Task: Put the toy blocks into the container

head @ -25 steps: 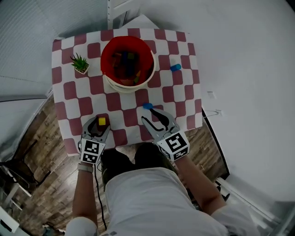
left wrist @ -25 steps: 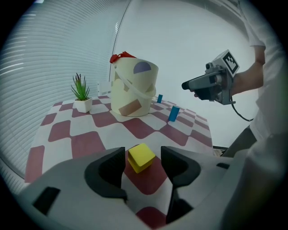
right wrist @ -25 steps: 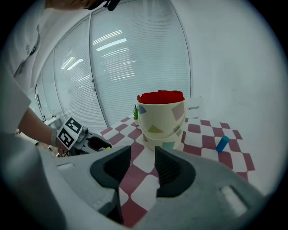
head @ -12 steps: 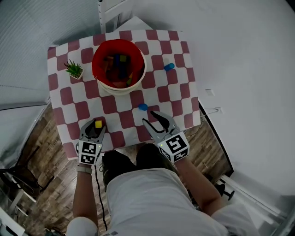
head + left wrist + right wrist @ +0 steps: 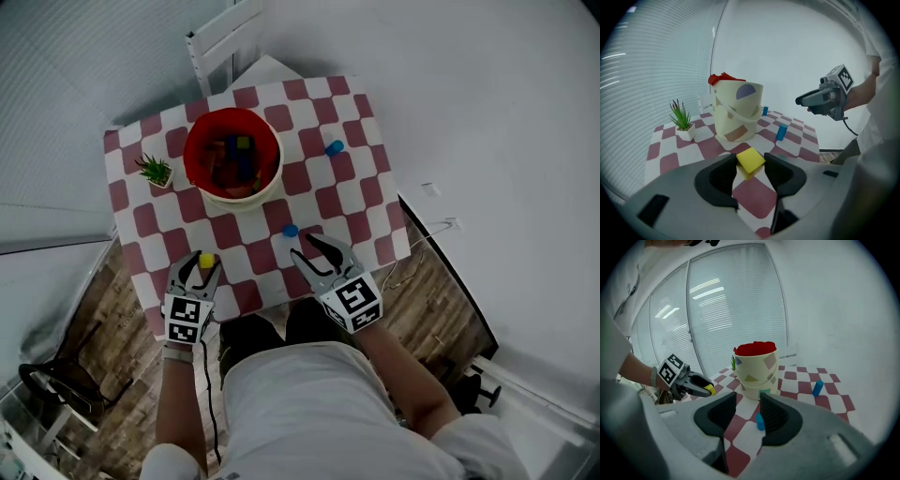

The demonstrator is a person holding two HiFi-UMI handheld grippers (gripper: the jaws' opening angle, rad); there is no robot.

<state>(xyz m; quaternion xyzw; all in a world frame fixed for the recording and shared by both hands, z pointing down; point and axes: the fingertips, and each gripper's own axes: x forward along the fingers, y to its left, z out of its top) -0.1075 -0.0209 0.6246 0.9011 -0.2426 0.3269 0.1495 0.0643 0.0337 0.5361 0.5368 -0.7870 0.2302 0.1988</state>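
A red-lined cream bucket (image 5: 232,155) with several blocks inside stands at the far left of the checkered table (image 5: 356,202). Over the table's near left edge, my left gripper (image 5: 202,266) is shut on a yellow block (image 5: 206,262); that yellow block (image 5: 750,161) sits clamped between the jaws in the left gripper view. My right gripper (image 5: 307,247) is open at the near edge, with a small blue block (image 5: 290,231) lying just beyond its fingertips. That blue block (image 5: 760,421) shows in the gap ahead of the jaws. A second blue block (image 5: 334,147) lies to the right of the bucket.
A small potted plant (image 5: 157,172) stands left of the bucket. A white chair (image 5: 225,42) is behind the table. Wooden floor (image 5: 112,394) lies below the near edge. The person's legs press against the table's near side.
The head camera has shifted, so the table sits slightly differently in the frame. Both grippers keep about the same places at the near edge; the left still holds the yellow block.
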